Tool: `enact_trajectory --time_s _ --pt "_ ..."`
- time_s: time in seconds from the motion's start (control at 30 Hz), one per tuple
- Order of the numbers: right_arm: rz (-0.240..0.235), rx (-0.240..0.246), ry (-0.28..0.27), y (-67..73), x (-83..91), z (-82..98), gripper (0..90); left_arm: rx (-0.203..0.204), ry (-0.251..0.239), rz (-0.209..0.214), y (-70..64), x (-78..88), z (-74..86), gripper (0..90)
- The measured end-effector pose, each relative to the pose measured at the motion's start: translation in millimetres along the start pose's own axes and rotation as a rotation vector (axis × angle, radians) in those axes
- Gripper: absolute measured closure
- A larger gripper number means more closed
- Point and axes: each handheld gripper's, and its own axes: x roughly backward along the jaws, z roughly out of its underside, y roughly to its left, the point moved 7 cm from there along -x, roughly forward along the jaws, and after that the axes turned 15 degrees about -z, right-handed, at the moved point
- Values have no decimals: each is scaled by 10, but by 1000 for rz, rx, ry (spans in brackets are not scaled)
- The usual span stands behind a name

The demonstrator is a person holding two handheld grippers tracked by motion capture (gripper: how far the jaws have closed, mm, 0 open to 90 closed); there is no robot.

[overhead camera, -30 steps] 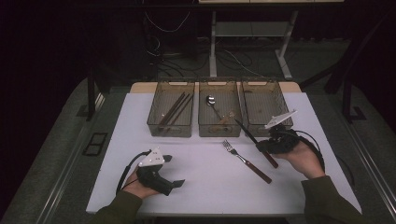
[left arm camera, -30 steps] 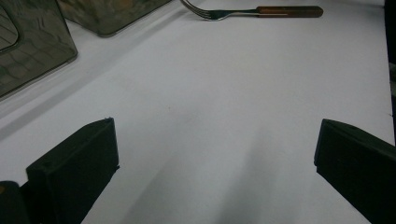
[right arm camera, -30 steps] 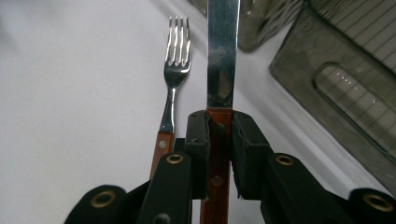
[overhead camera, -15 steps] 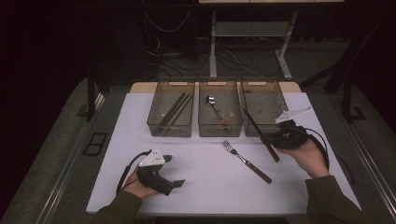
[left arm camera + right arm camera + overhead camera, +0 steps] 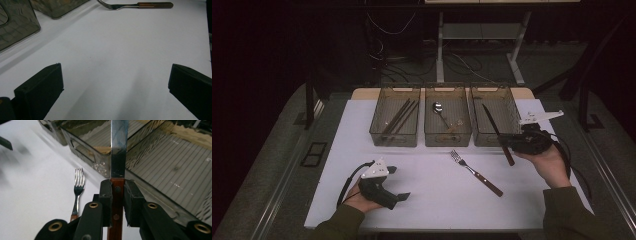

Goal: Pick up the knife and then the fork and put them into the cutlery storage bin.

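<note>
My right gripper (image 5: 511, 143) is shut on a knife (image 5: 495, 127) by its brown wooden handle (image 5: 115, 202). The steel blade (image 5: 119, 147) slants up over the rightmost tray (image 5: 508, 102), whose ribbed floor (image 5: 170, 162) lies under the blade in the right gripper view. A fork (image 5: 476, 172) with a wooden handle lies flat on the white mat (image 5: 422, 170), left of the right hand, and its tines (image 5: 79, 180) appear beside my jaws. My left gripper (image 5: 399, 196) rests on the mat at the near left, open, with nothing between its jaws. Far ahead of it lies the fork (image 5: 136, 4).
Three clear trays stand in a row at the back of the mat. The left one (image 5: 377, 127) holds dark chopsticks (image 5: 399, 116), the middle one (image 5: 428, 135) a spoon (image 5: 440, 112). Table edges and dark floor surround the mat.
My right gripper has lifted the knife off the mat and carried it back and right, so its blade now reaches over the rightmost tray. The left gripper has stayed put.
</note>
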Motion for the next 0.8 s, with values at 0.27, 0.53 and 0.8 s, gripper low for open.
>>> enact_trajectory --time_s 0.27,0.53,0.8 --pt "22 -7 -42 -65 127 -81 780 1 0 1 -3 -4 0 0" --pt "58 -25 -76 -210 257 -239 779 -2 -1 1 -1 -2 -2 0" --pt "100 -45 -121 -418 331 -409 779 8 -4 5 -14 -5 -6 0"
